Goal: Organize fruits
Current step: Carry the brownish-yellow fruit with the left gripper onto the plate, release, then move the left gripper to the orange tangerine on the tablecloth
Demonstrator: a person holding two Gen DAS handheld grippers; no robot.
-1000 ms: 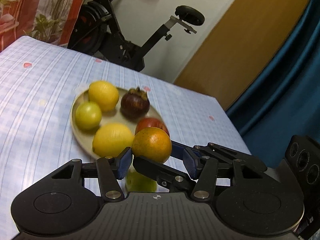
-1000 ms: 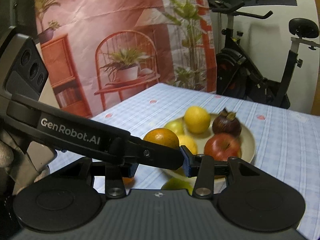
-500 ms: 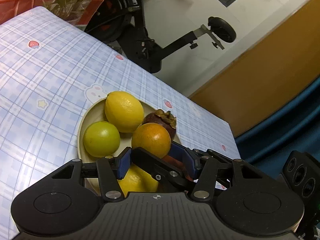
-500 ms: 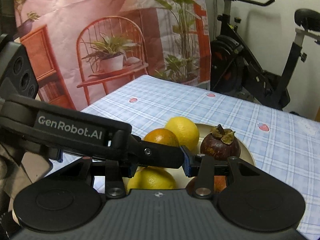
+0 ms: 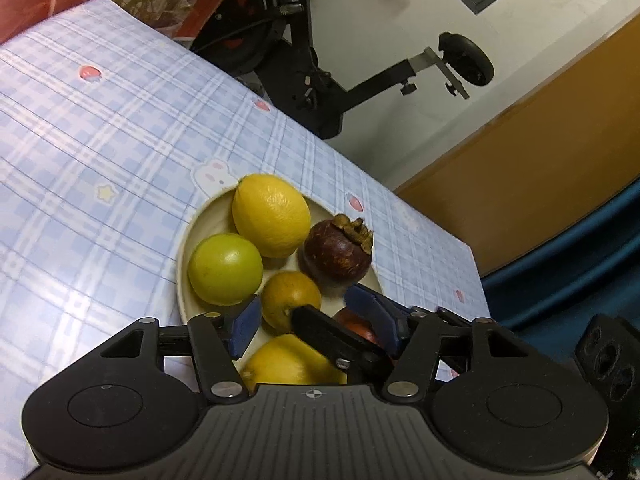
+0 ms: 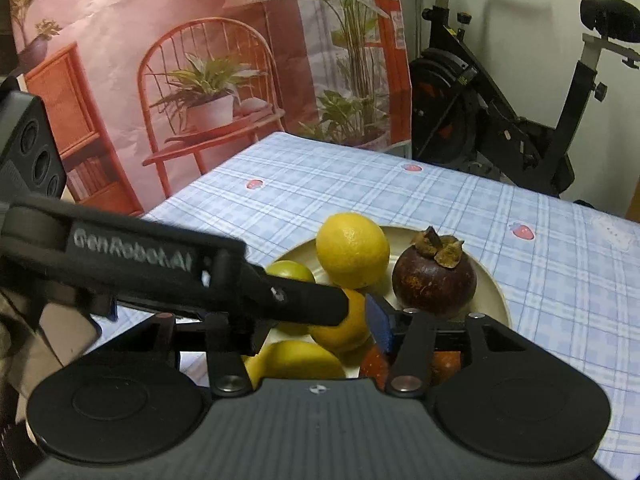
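Note:
A cream plate (image 5: 182, 264) (image 6: 496, 292) holds a lemon (image 5: 272, 216) (image 6: 352, 250), a green fruit (image 5: 226, 270), a mangosteen (image 5: 336, 256) (image 6: 434, 280), a second lemon (image 5: 288, 364) and a half-hidden red apple (image 5: 360, 326). An orange (image 5: 286, 294) (image 6: 348, 332) rests among them. My left gripper (image 5: 306, 320) hangs over it, jaws opening, with its blue pads standing off both sides. My right gripper (image 6: 320, 320) comes in from the other side, also opening. Its one visible pad sits beside the orange. Its other finger is hidden behind the left gripper's finger (image 6: 280, 292).
The plate stands on a table with a blue checked cloth (image 5: 100, 140), near its right edge. An exercise bike (image 6: 500, 120) stands behind the table, a printed backdrop (image 6: 160, 80) to the left and a blue curtain (image 5: 580, 260) to the right.
Both grippers have moved in over the plate with the orange. It now lies lower, among the other fruit, and both pairs of jaws have widened off it.

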